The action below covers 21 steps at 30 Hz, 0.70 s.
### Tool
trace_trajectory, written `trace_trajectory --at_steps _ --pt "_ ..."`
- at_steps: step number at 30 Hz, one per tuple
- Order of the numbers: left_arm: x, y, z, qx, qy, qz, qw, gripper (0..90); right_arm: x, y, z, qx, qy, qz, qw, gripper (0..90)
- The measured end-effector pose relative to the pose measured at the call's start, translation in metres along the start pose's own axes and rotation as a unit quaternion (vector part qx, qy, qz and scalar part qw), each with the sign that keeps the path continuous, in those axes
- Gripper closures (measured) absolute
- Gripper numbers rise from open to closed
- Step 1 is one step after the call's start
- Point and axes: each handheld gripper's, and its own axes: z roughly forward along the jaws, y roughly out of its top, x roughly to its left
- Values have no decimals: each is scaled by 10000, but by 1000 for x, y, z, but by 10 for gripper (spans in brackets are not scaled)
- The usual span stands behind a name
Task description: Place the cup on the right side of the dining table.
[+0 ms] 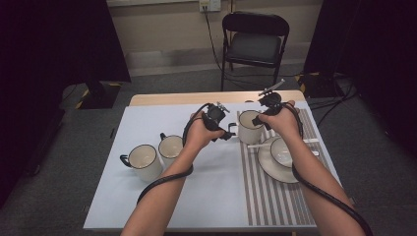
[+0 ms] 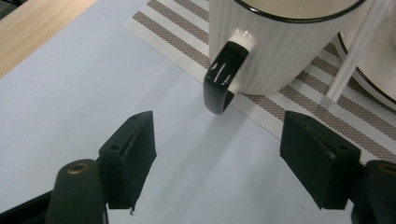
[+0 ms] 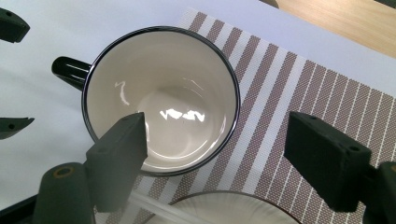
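A ribbed white mug [image 1: 249, 127] with a glossy black handle [image 2: 223, 79] stands on the striped mat [image 1: 275, 196]; both grippers, left [image 1: 227, 133] and right [image 1: 261, 119], hover beside it, jaws spread, empty.

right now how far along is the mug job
Partly done, it seems: one mug stands on the striped mat beside the plate with bowl. In hand: the left gripper is open, facing that mug's black handle, and the right gripper is open above its rim; neither grips it. Left: two mugs on the white cloth.
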Motion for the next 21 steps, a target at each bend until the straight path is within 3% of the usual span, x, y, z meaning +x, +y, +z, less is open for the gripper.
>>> trace_trajectory --at_steps 21 --pt "-4 -14 -17 -108 -61 -116 9999 227 11 -8 -14 -128 262 -132 9995 162"
